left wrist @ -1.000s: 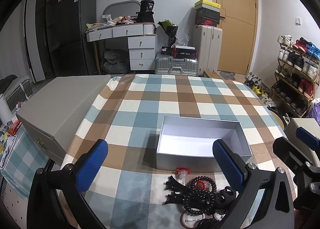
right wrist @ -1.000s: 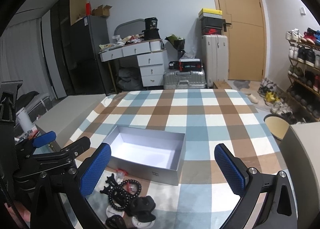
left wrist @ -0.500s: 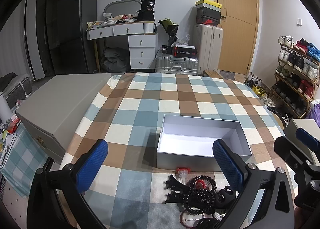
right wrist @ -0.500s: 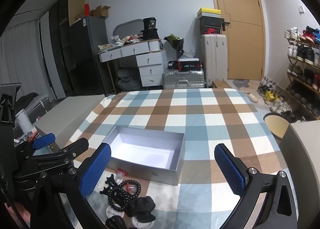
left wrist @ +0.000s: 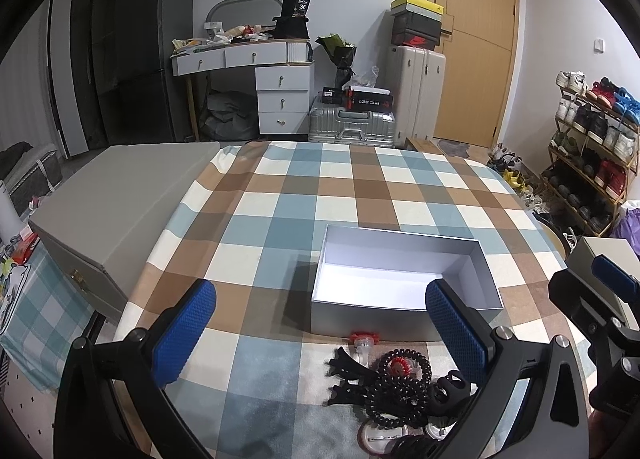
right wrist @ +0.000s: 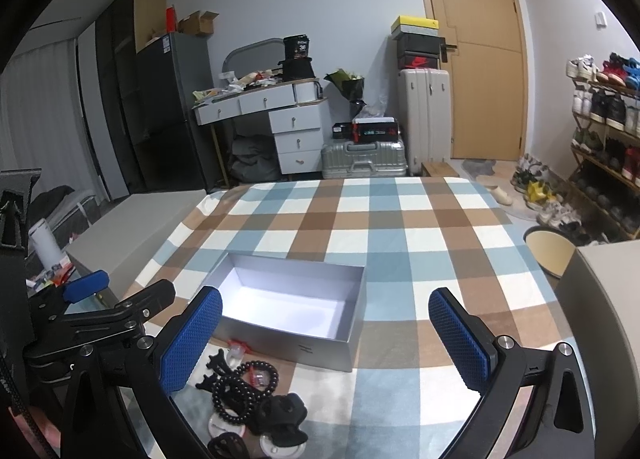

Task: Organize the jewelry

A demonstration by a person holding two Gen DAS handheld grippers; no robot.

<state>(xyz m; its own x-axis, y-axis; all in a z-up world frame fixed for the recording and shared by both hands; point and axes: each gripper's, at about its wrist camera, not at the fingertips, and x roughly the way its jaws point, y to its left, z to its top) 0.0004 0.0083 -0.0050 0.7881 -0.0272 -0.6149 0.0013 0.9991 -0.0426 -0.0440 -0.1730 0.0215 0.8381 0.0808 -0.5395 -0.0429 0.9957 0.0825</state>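
Left gripper (left wrist: 316, 323), nearest the lens in the left wrist view: blue-padded fingers (left wrist: 182, 333) spread wide apart, nothing between them, poised above the near edge of the tabletop (left wrist: 360, 187). Right gripper (right wrist: 326, 333): fingers likewise set wide apart and holding nothing; in the left wrist view it enters at 3 o'clock (left wrist: 600, 299), and the left gripper appears at 9 o'clock in the right wrist view (right wrist: 100, 311).

Jewelry pile (left wrist: 394, 383): lies on the checked cloth at about 5 o'clock in the left wrist view, just inside the left gripper's right finger, and at 7 o'clock in the right wrist view (right wrist: 248, 391). It comprises a black beaded bracelet (left wrist: 400, 387), black claw clips (left wrist: 348, 363), a small clear piece with a red cap (left wrist: 363, 341) and round white discs (left wrist: 380, 435); the items touch and overlap one another.

Open grey box (left wrist: 404, 255): white interior, nothing inside, standing just beyond the pile, its near wall close to the red-capped piece.

Closed grey case (left wrist: 108, 215): off the tabletop's edge at 9 o'clock.

Background, 12 o'clock: white desk with drawers (left wrist: 276, 79), silver suitcase (left wrist: 352, 125), wooden door (left wrist: 472, 39); shoe rack (left wrist: 592, 139) at 3 o'clock.
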